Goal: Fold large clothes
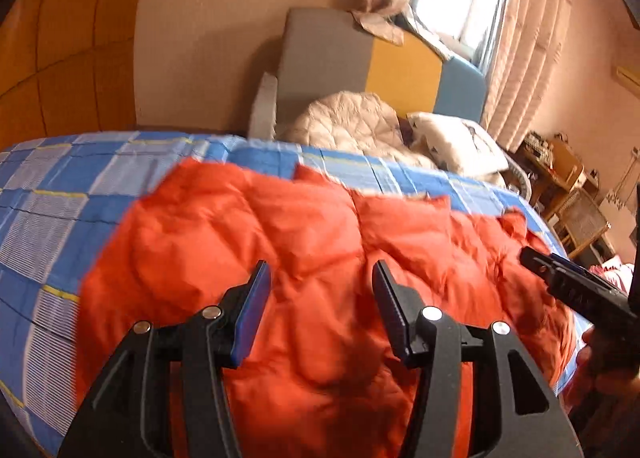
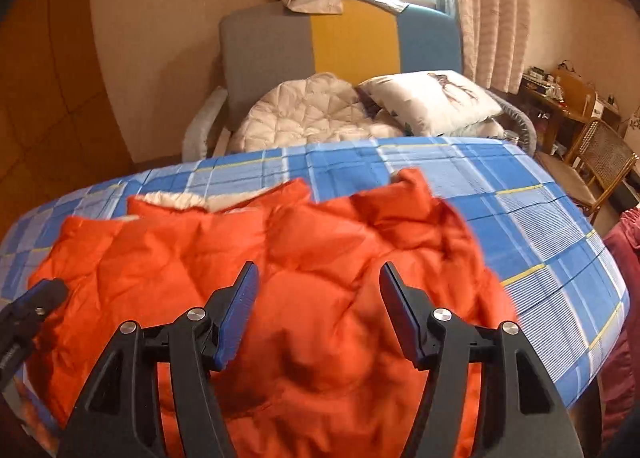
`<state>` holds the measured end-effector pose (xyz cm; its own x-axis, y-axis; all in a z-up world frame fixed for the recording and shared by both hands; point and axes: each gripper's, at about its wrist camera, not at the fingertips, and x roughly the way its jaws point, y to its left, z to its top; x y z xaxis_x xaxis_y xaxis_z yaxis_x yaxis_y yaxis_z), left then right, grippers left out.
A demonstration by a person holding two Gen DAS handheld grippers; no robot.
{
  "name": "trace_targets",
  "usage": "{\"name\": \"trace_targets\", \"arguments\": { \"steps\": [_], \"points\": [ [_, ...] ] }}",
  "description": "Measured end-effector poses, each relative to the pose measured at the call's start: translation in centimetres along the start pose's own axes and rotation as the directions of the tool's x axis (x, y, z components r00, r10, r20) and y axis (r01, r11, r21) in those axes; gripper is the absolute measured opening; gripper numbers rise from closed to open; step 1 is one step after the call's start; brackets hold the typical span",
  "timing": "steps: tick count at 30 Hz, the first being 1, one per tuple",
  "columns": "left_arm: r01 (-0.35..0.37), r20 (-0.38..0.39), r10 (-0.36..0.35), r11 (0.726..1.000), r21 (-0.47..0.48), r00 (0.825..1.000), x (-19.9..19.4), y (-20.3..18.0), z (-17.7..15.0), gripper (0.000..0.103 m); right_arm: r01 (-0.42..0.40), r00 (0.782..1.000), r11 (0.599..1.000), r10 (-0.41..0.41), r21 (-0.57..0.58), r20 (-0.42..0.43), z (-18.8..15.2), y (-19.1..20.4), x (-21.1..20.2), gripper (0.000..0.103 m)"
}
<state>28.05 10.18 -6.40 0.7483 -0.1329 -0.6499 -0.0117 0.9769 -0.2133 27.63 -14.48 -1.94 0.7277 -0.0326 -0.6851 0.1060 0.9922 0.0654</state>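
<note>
A large orange puffy jacket [image 1: 304,258] lies spread on a blue checked sheet [image 1: 60,194]. It also shows in the right wrist view [image 2: 320,258], with some white lining [image 2: 200,200] at its far edge. My left gripper [image 1: 322,272] is open and empty, held above the jacket's middle. My right gripper [image 2: 318,276] is open and empty, above the jacket's near part. The right gripper also shows at the right edge of the left wrist view [image 1: 572,282]. The left gripper shows at the left edge of the right wrist view [image 2: 28,310].
Beyond the sheet [image 2: 520,218] stands a grey, yellow and blue chair [image 2: 340,42] with a white quilted cover [image 2: 308,114] and a pillow [image 2: 432,98]. A wooden desk and cane chair [image 2: 600,154] stand at the right. Curtains [image 2: 488,10] hang by the window.
</note>
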Motion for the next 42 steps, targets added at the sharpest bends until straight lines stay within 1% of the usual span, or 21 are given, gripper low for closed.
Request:
{"name": "trace_targets", "arguments": {
  "steps": [1,4,9,12,19,21,24,26,27,30,32,34,37,39,42],
  "points": [
    [-0.006,-0.006,0.006,1.0,0.003,1.0,0.3,-0.3,-0.2,0.052,-0.005,1.0,1.0,0.005,-0.001,-0.009,-0.3,0.5,0.3,0.062],
    [-0.025,-0.029,0.025,1.0,0.002,0.999,1.4,-0.4,-1.0,0.053,0.017,1.0,1.0,-0.018,-0.015,-0.021,-1.4,1.7,1.6,0.062],
    [-0.048,-0.045,0.049,0.999,0.023,0.998,3.4,-0.1,-2.1,0.054,0.058,0.997,0.998,-0.059,-0.01,-0.055,-2.4,2.2,4.1,0.062],
    [-0.052,-0.046,0.052,0.999,0.017,0.998,4.3,0.3,-2.5,0.054,0.078,0.994,0.997,-0.079,-0.02,-0.077,-2.8,2.5,5.7,0.062],
    [-0.061,-0.035,0.062,0.998,0.016,0.998,5.8,0.7,-3.2,0.054,0.065,0.993,0.998,-0.066,-0.014,-0.093,-3.4,2.5,8.4,0.062],
    [-0.065,-0.045,0.066,0.998,0.021,0.997,5.8,0.6,-3.2,0.054,0.07,0.993,0.997,-0.071,-0.019,-0.095,-3.6,2.6,8.6,0.062],
    [-0.071,-0.062,0.073,0.997,0.031,0.995,5.4,0.4,-2.8,0.053,0.062,0.993,0.998,-0.064,-0.019,-0.098,-3.8,2.5,8.4,0.062],
    [-0.07,-0.058,0.072,0.997,0.031,0.996,4.6,0.2,-2.6,0.053,0.047,0.993,0.999,-0.049,-0.027,-0.103,-3.5,2.3,8.2,0.063],
    [-0.068,-0.054,0.07,0.997,0.026,0.996,4.2,0.2,-2.5,0.053,0.033,0.994,0.999,-0.036,-0.031,-0.104,-3.4,2.1,7.9,0.065],
    [-0.074,-0.036,0.074,0.997,0.011,0.997,2.7,0.4,-2.5,0.056,0.006,0.995,1.0,-0.009,-0.029,-0.102,-3.3,1.8,6.4,0.067],
    [-0.082,-0.019,0.083,0.997,0.012,0.996,1.6,0.5,-2.6,0.057,0.002,0.997,1.0,-0.004,-0.024,-0.08,-3.4,1.7,4.8,0.069],
    [-0.087,-0.002,0.087,0.996,0.008,0.996,0.5,0.7,-2.8,0.059,-0.001,0.998,1.0,0.0,-0.015,-0.055,-3.6,1.7,3.3,0.073],
    [-0.093,0.022,0.092,0.996,0.018,0.995,-1.0,1.1,-3.1,0.059,-0.022,0.999,1.0,0.022,-0.005,-0.042,-4.3,1.9,1.5,0.073],
    [-0.104,0.016,0.103,0.994,0.036,0.995,-1.3,1.3,-3.6,0.059,-0.03,0.999,1.0,0.03,-0.008,-0.042,-5.0,2.0,0.6,0.073],
    [-0.106,-0.011,0.106,0.994,0.033,0.994,-0.7,2.3,-4.2,0.059,-0.015,0.998,1.0,0.014,-0.017,-0.06,-6.0,2.2,0.9,0.073]
  ]
}}
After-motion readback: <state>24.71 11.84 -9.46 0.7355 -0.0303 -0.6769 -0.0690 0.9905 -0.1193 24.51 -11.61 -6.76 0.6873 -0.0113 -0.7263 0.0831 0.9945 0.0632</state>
